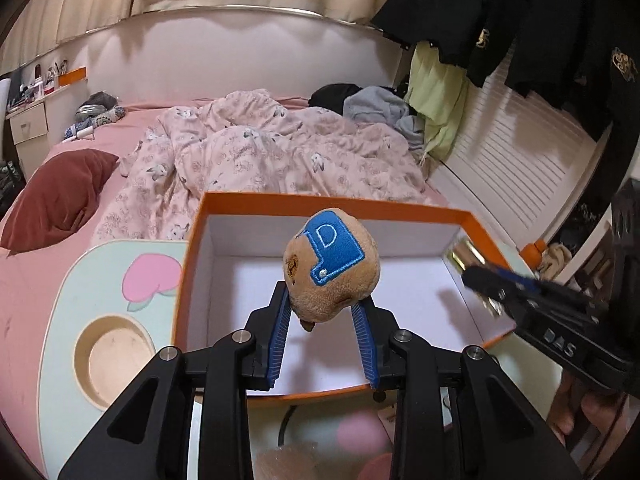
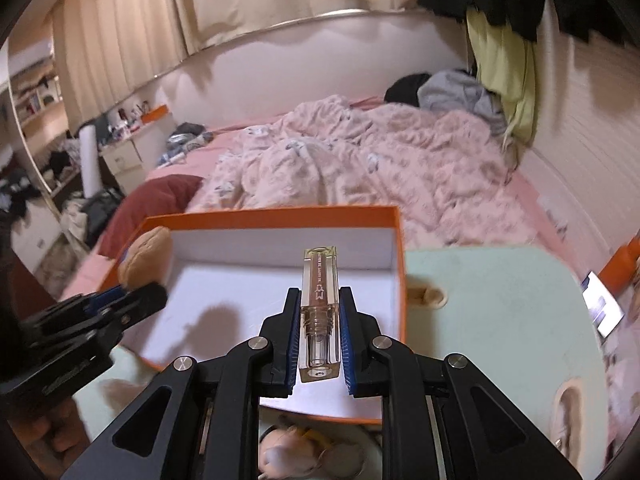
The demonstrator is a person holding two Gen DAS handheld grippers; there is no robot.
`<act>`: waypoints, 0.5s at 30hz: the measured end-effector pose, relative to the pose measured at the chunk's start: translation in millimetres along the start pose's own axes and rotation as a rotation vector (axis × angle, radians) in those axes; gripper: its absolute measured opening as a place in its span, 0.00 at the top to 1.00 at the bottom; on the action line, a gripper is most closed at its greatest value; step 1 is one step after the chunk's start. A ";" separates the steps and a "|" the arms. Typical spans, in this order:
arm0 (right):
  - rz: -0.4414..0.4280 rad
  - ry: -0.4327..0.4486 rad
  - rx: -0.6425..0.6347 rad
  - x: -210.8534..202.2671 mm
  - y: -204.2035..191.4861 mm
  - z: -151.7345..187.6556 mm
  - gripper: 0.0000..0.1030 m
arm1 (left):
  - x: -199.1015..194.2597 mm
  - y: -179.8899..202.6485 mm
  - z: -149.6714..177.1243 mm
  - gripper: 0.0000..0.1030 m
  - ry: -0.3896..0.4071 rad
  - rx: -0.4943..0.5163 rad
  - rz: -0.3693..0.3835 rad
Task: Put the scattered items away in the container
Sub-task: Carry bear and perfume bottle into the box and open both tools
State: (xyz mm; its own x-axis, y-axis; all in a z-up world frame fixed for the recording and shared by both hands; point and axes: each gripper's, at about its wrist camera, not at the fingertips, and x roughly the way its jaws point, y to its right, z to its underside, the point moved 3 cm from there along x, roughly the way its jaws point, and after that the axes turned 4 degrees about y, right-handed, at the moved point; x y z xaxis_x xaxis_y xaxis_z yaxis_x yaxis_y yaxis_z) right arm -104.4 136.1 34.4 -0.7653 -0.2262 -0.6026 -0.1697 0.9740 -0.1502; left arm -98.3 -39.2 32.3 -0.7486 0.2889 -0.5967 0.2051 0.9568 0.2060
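Left gripper point(image 1: 326, 308) pinches a brown plush toy point(image 1: 331, 266) between its blue pads – toy has a blue patch with a white letter D, and it hangs over the open orange box point(image 1: 192, 248), above the white inner floor. Box interior looks bare in both views, only shadows on it

Right gripper point(image 2: 319, 320) clamps a clear lip gloss tube point(image 2: 320, 304) lengthwise between its fingers, gold-tinted cap end pointing away from the camera, over the box's near right part. In the left wrist view the same tube shows as a blurred gold glint at the box's right wall (motion blur, detail unreadable)

Box sits on a pale green lap table point(image 2: 492, 304) with a round cup recess point(image 1: 114, 356) and a pink heart print point(image 1: 150, 276), set on a bed with pink sheet. Behind – rumpled pink floral duvet point(image 1: 260, 148), dark red pillow point(image 1: 60, 196), clothes piled near the headboard. Small blurred items lie on the table under the right gripper, cannot tell what. A person's fingers point(image 1: 576, 412) show under the right gripper's handle
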 end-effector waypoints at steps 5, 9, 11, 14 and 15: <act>0.008 0.006 -0.008 0.5 0.7 0.1 0.84 | 1.0 1.9 2.3 0.68 0.002 0.010 -0.009; 0.020 0.013 -0.014 -0.1 -0.2 0.4 0.84 | 2.3 1.7 1.4 0.68 0.000 0.006 -0.006; 0.022 0.013 -0.017 -0.1 -0.2 0.4 0.84 | 1.7 2.1 1.0 0.68 0.002 0.003 -0.001; 0.027 0.021 -0.014 -2.1 -0.1 0.4 0.83 | 0.6 1.8 0.8 0.65 0.008 -0.006 0.011; 0.030 0.029 -0.011 -4.1 -0.4 0.6 0.80 | 0.6 2.5 1.0 0.65 0.007 -0.004 0.010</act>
State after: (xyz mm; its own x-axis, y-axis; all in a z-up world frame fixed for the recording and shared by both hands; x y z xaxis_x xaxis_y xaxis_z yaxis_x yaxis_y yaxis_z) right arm -100.9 136.6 36.4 -0.7875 -0.1968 -0.5840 -0.1531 0.9804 -0.1239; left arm -97.6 -36.6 31.7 -0.7513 0.2977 -0.5889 0.2096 0.9539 0.2149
